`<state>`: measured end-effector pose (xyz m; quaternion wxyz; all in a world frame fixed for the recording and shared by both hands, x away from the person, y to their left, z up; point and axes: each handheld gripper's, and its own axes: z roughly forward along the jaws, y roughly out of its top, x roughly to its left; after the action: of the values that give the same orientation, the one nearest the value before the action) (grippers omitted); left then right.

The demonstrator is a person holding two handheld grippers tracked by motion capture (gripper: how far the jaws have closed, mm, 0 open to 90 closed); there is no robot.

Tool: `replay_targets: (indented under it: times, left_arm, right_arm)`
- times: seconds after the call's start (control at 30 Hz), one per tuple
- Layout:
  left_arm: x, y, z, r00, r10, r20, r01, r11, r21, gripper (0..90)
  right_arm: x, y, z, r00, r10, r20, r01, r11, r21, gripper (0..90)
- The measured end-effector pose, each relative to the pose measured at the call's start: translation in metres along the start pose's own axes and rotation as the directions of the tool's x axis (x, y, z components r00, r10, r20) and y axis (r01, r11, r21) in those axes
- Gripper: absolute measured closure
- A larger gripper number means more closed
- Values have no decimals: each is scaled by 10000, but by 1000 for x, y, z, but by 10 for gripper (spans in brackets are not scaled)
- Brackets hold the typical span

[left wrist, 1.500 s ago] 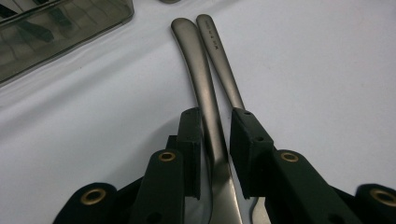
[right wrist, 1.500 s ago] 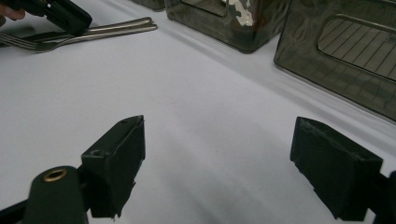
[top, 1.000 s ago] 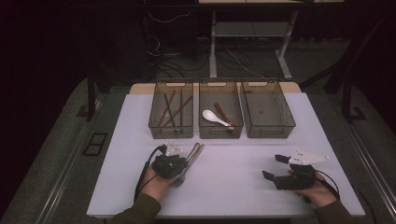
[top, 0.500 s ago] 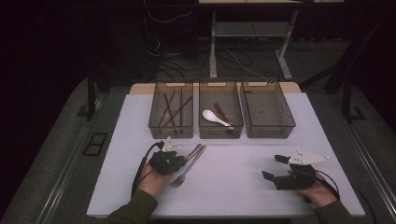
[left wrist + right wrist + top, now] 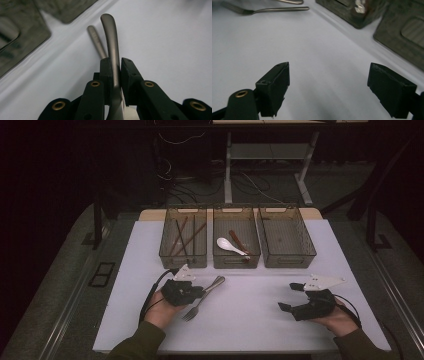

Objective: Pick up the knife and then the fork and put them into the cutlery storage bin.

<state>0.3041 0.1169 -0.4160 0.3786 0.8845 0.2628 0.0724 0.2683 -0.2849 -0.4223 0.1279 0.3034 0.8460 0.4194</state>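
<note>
Since a second ago my left gripper [image 5: 196, 292] has drawn back toward me, clamped on a fork [image 5: 111, 45] above the table [image 5: 250, 320], bound for a bin; my right gripper [image 5: 329, 93] waits wide open, empty.

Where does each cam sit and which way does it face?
High view: above the person's side, looking forward and down at the table, three bins; both forearms and hands show.
Left gripper view: on the left gripper, looking along jaws shut on a utensil handle.
Right gripper view: on the right gripper, jaws open over the table; the fork lies beyond.
Shared: high and right views both show the fork.
</note>
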Motion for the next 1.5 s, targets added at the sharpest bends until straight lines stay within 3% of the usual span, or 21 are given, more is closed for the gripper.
replay_targets:
  times: [0.13,0.27,0.37,0.47,0.53,0.6,0.67,0.73,0.77,0.87,0.9,0.97,1.0,1.07,1.13,1.2,1.27,1.37,1.5]
  left_arm:
    - [-5,9,2,9973,525,518,-520,9986,-111,797]
    - [-14,20,6,9881,1029,1141,-997,9945,-333,796]
    - [-22,30,10,9757,1477,1616,-1419,9888,-468,797]
    - [-32,39,15,9610,1892,2016,-1805,9817,-606,796]
    - [-39,45,20,9502,2068,2330,-1938,9780,-777,796]
    - [-44,50,25,9324,2512,2600,-2395,9679,-762,796]
    - [-50,54,29,9179,2825,2787,-2744,9592,-686,796]
    - [-56,57,33,9074,3005,2937,-2935,9535,-686,796]
    - [-58,58,35,8983,3222,2988,-3156,9462,-715,796]
    - [-65,60,39,8842,3396,3207,-3343,9396,-734,796]
    - [-67,61,40,8838,3364,3252,-3298,9409,-769,796]
    - [-68,63,41,8739,3549,3322,-3512,9334,-732,796]
    - [-69,63,41,8728,3547,3353,-3499,9336,-768,796]
    - [-70,63,42,8681,3608,3410,-3533,9315,-862,796]
    - [-71,63,42,8659,3643,3426,-3569,9301,-869,796]
    - [-71,63,42,8636,3667,3459,-3595,9290,-875,796]
    - [-72,63,42,8623,3688,3471,-3613,9282,-887,796]
    - [-72,63,42,8608,3723,3470,-3634,9270,-932,796]
    - [-73,62,42,8614,3674,3508,-3613,9285,-853,795]
  right_arm:
    - [8,12,7,9958,-904,-114,908,9950,407,177]
    - [15,26,12,9863,-1443,-795,1502,9859,735,177]
    - [18,39,16,9758,-1825,-1209,1935,9773,865,180]
    - [22,53,20,9582,-2329,-1661,2503,9637,927,213]
    - [24,62,25,9432,-2649,-2007,2900,9510,1077,223]
    - [26,70,30,9279,-2823,-2436,3189,9394,1258,230]
    - [26,78,37,9058,-3089,-2900,3600,9220,1423,240]
    - [26,85,42,8866,-3146,-3391,3826,9107,1555,266]
    - [26,88,45,8741,-3146,-3702,3926,9062,1570,289]
    - [28,92,53,8393,-2869,-4619,4095,8924,1898,341]
    - [29,93,57,8290,-2867,-4802,4225,8836,2018,354]
    - [32,93,63,8107,-2798,-5143,4431,8674,2266,395]
    - [32,93,66,7997,-2784,-5319,4540,8601,2325,423]
    - [33,91,71,7858,-2730,-5550,4686,8484,2463,465]
    - [34,90,73,7835,-2595,-5646,4682,8439,2618,524]
    - [36,89,74,7818,-2280,-5803,4520,8484,2756,560]
    - [37,88,76,7765,-2183,-5911,4555,8426,2872,596]
    - [38,87,77,7663,-2097,-6074,4601,8389,2909,664]
    - [40,87,78,7450,-2070,-6341,4740,8332,2849,761]
